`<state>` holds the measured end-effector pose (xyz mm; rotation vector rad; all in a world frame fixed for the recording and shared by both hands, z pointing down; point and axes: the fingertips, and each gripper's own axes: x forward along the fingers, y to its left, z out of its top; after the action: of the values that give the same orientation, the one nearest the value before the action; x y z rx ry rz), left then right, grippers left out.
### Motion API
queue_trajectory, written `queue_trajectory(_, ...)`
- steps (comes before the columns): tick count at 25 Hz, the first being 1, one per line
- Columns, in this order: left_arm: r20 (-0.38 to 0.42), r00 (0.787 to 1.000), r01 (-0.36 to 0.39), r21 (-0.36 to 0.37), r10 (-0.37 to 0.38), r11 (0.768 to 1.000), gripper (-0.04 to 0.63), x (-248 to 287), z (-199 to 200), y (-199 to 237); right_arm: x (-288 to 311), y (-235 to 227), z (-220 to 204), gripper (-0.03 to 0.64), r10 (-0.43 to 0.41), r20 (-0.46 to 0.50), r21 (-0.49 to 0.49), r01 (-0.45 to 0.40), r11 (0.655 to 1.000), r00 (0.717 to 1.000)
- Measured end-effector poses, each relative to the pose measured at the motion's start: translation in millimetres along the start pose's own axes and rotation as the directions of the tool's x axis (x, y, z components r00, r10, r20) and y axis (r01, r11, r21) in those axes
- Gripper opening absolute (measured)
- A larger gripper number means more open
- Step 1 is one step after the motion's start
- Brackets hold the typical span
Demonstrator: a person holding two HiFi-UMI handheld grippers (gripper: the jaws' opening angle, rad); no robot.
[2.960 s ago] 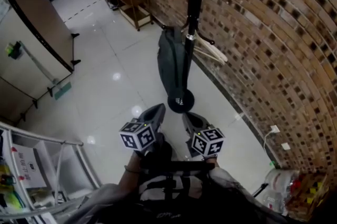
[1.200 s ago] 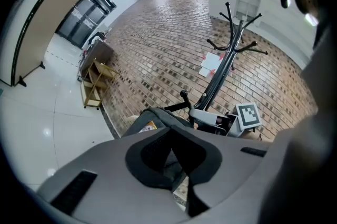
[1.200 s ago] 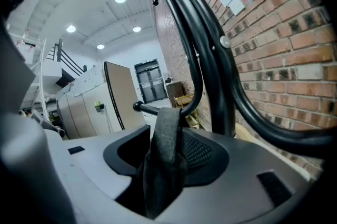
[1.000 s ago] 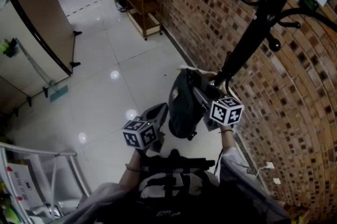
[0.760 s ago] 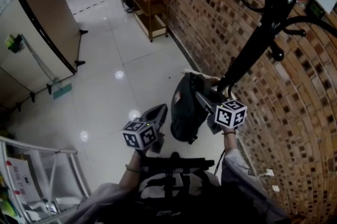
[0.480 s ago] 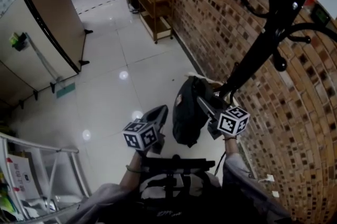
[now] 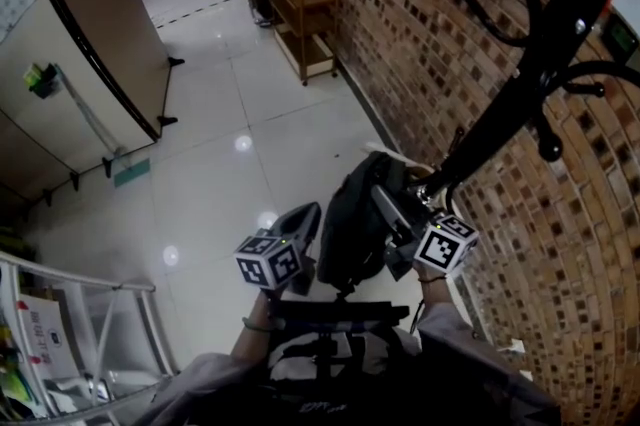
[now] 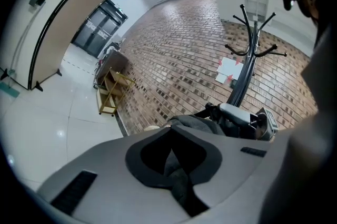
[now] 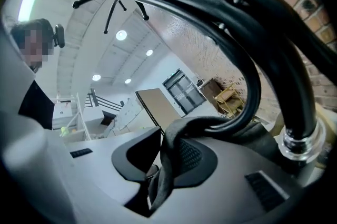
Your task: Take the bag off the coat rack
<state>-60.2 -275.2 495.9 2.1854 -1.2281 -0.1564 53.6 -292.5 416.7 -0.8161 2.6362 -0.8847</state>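
Observation:
A dark bag hangs from the black coat rack against the brick wall. My right gripper is at the top of the bag, close to the pole. In the right gripper view its jaws are closing on the bag's strap, which is pinched between the pads, under a curved rack hook. My left gripper hovers just left of the bag, shut and holding nothing. The left gripper view shows the bag beyond its jaws and the coat rack behind.
A brick wall runs along the right. A wooden trolley stands against it further back. A brown partition panel is at the left, and a metal railing at the lower left. A pale hanger pokes out behind the bag.
Since three seconds ago my right gripper has gone from near my body up to the bag's top by the pole. Over the last second it has stayed there. The left gripper has not moved.

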Motion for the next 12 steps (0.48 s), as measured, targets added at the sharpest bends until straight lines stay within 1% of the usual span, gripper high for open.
queue_trajectory(2,0.005,1.0,-0.007,-0.007,0.007,1.0,0.008,-2.1,2.0,4.6,2.3,11.0,3.3,0.048,0.022,0.028,0.033,-0.023,0.999,0.999)
queue_trajectory(5,0.019,1.0,-0.019,-0.02,0.019,1.0,0.008,-6.5,7.9,12.8,10.1,36.3,11.7,0.048,0.065,0.051,0.034,-0.067,0.997,0.997)
queue_trajectory(9,0.054,0.998,-0.043,-0.048,0.046,0.998,0.008,-17.3,18.3,27.7,29.4,73.6,20.6,0.048,0.136,0.042,0.015,-0.137,0.991,0.99)
queue_trajectory(12,0.087,0.993,-0.072,-0.063,0.077,0.995,0.008,-30.0,29.2,44.0,42.0,87.2,14.8,0.048,0.161,0.024,0.025,-0.162,0.987,0.987)
